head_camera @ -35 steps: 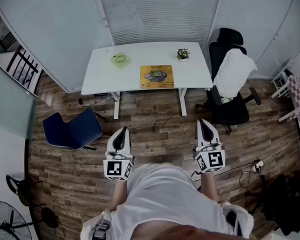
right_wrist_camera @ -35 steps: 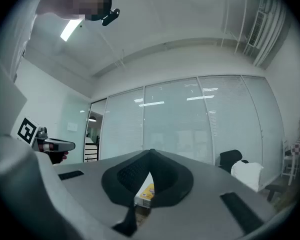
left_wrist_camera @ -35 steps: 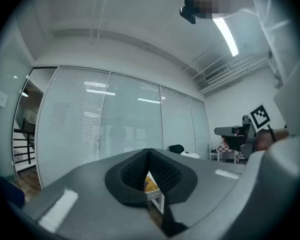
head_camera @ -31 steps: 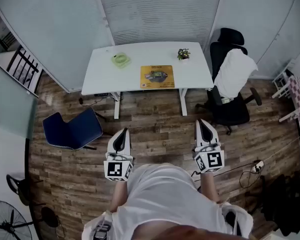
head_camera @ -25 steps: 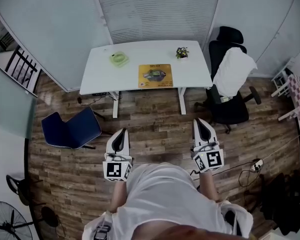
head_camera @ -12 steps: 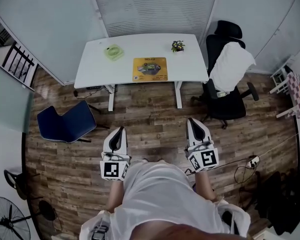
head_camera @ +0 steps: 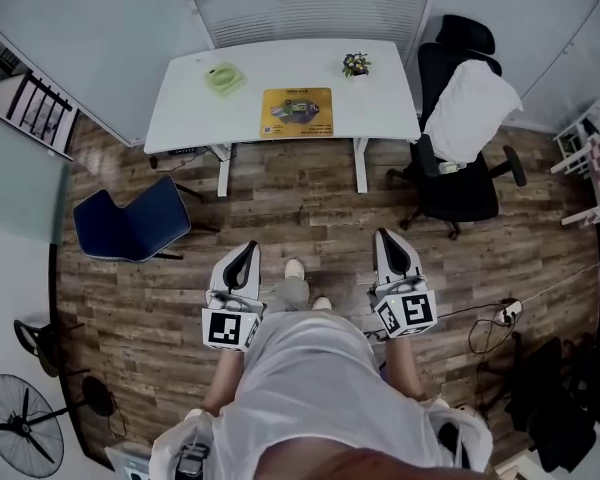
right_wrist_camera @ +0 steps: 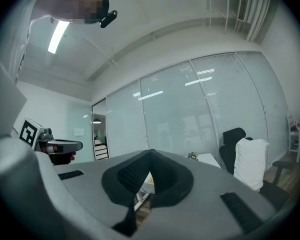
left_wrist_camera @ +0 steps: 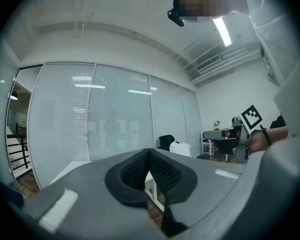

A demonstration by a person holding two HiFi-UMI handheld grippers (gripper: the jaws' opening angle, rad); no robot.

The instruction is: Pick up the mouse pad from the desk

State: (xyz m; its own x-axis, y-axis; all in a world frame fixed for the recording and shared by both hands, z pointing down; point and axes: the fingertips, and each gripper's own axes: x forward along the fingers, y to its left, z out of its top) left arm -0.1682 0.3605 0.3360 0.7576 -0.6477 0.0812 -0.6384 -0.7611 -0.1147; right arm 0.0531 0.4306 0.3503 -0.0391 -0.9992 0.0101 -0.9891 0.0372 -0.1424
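Jaws first: left gripper (head_camera: 245, 250) fully closed, dark ribbed pads (left_wrist_camera: 135, 173) pressed face to face, nothing between them. Right gripper (head_camera: 387, 236) the same – pads together, empty. Neither touches anything

Both held out level in front of the person's torso, one each side, noses toward the desk (head_camera: 380, 108). My reading: shut and kept in close because nothing is within grasp from here; they are only being carried

One pale shoe (head_camera: 294, 268) shows ahead of the body, between the grippers, on the wood-plank floor (head_camera: 310, 203). Looks like an approach on foot, reach not yet begun

Mouse pad (head_camera: 297, 113): yellow-orange, dark print in the middle, lying flat near the front edge of the white desk, about centre. Well apart from both grippers, open floor between

Also on the desk: green dish-like thing (head_camera: 223, 77) behind and left of the pad, small potted plant (head_camera: 356, 65) behind and right; both clear of it, so the pad's edges look free. Black office chair (head_camera: 458, 183) with a white garment (head_camera: 470, 108) over it stands at the desk's right end

Judgement: jaws must open before either can take the pad's edge
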